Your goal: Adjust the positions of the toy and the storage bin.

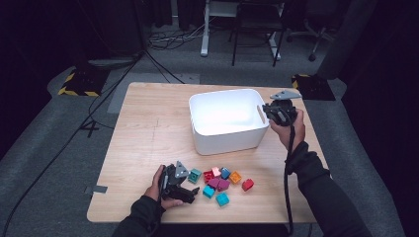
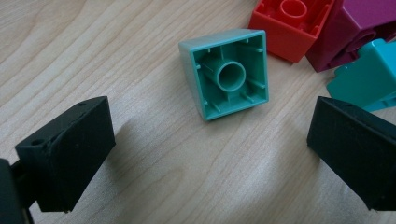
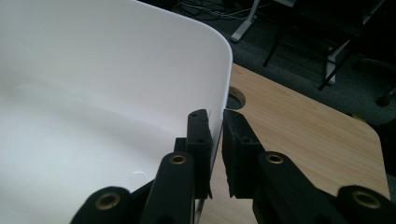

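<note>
A white bin (image 1: 227, 140) stands at the back middle of the wooden table (image 1: 148, 128). My right gripper (image 1: 270, 111) is shut on the bin's right wall by the handle slot; in the right gripper view its pads (image 3: 200, 140) pinch the thin white wall (image 3: 116, 93), one inside and one outside. Near the front edge, my left gripper (image 1: 192, 181) stands open, low over the wood. A green brick (image 2: 229, 77) lies hollow side up just beyond its jaws, apart from both pads (image 2: 70, 149).
Several loose bricks lie in a cluster right of the green brick (image 1: 194, 175): orange (image 1: 235, 177), magenta (image 1: 219, 183), teal (image 1: 222, 198) and a red one (image 1: 247, 184) farthest right. An orange-red brick (image 2: 289, 25) and a magenta one (image 2: 355, 32) sit behind the green brick.
</note>
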Demonstrator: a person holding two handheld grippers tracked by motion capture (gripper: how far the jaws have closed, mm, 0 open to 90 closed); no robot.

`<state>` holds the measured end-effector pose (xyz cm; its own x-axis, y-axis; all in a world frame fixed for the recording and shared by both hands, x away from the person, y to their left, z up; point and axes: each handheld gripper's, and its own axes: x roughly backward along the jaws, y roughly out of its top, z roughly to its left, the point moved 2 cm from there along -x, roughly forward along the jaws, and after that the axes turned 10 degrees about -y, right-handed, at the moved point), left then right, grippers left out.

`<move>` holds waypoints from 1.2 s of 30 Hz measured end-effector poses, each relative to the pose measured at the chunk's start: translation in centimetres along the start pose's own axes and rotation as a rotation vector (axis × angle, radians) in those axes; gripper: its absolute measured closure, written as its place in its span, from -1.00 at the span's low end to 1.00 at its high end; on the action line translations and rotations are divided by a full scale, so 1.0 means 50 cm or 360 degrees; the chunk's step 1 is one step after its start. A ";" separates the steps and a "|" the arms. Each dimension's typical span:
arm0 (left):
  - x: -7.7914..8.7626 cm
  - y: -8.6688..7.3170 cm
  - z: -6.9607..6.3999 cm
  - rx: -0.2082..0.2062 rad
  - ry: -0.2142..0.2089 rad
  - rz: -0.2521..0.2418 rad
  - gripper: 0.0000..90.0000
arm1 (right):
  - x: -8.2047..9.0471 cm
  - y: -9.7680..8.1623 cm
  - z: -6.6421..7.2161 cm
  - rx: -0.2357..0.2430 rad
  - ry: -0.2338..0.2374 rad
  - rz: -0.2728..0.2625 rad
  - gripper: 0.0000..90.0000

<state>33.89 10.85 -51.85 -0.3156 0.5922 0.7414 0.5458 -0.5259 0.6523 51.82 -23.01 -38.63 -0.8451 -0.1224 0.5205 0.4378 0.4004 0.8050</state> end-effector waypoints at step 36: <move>0.007 -0.005 0.013 -0.0045 -0.0052 0.0012 -0.98 | 0.069 -0.194 -0.001 0.0022 0.0663 -0.0076 -0.58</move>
<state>34.15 11.62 -51.87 -0.2860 0.6075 0.7411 0.5259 -0.5470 0.6513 44.64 -27.37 -44.64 -0.6666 -0.4969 0.5556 0.3946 0.3972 0.8286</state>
